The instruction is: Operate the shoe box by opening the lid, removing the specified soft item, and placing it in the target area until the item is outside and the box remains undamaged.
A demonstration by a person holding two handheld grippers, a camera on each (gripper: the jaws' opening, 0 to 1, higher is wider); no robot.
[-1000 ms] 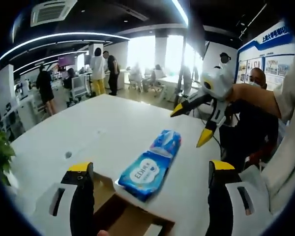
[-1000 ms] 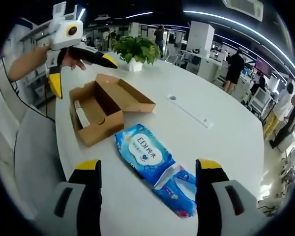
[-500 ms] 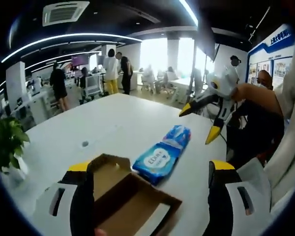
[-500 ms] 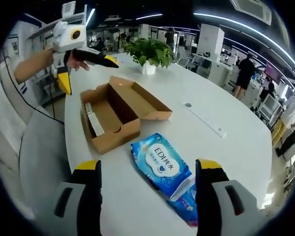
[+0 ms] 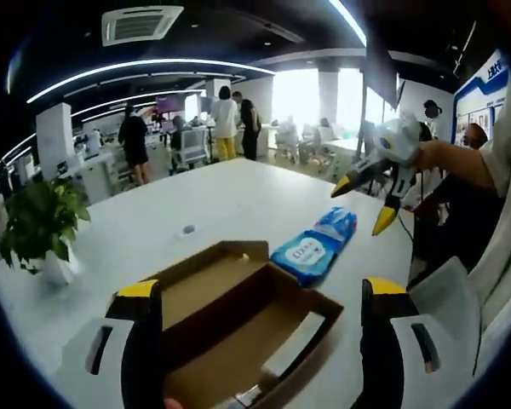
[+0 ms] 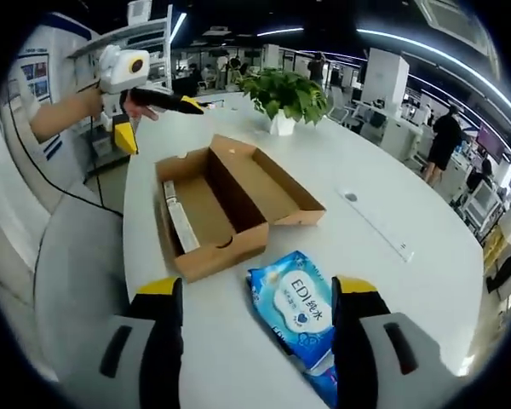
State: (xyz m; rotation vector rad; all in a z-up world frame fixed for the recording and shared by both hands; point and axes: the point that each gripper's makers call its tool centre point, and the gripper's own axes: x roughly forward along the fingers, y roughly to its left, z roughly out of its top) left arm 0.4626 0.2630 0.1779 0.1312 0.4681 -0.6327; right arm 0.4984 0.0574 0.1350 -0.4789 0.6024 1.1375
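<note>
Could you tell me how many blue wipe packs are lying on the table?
2. One wipe pack lies beside the open shoe box, between the right gripper's jaws. A second wipe pack lies partly under it, mostly hidden.

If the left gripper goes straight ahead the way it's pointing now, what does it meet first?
Most likely the open shoe box, lying between the left gripper jaws. The blue wipes pack lies beyond it, though depth is hard to judge.

In the right gripper view, the box is set at frame centre on the table, lid laid open to its right. The wipes pack is placed just below it. A plant is seen behind, upper centre.
</note>
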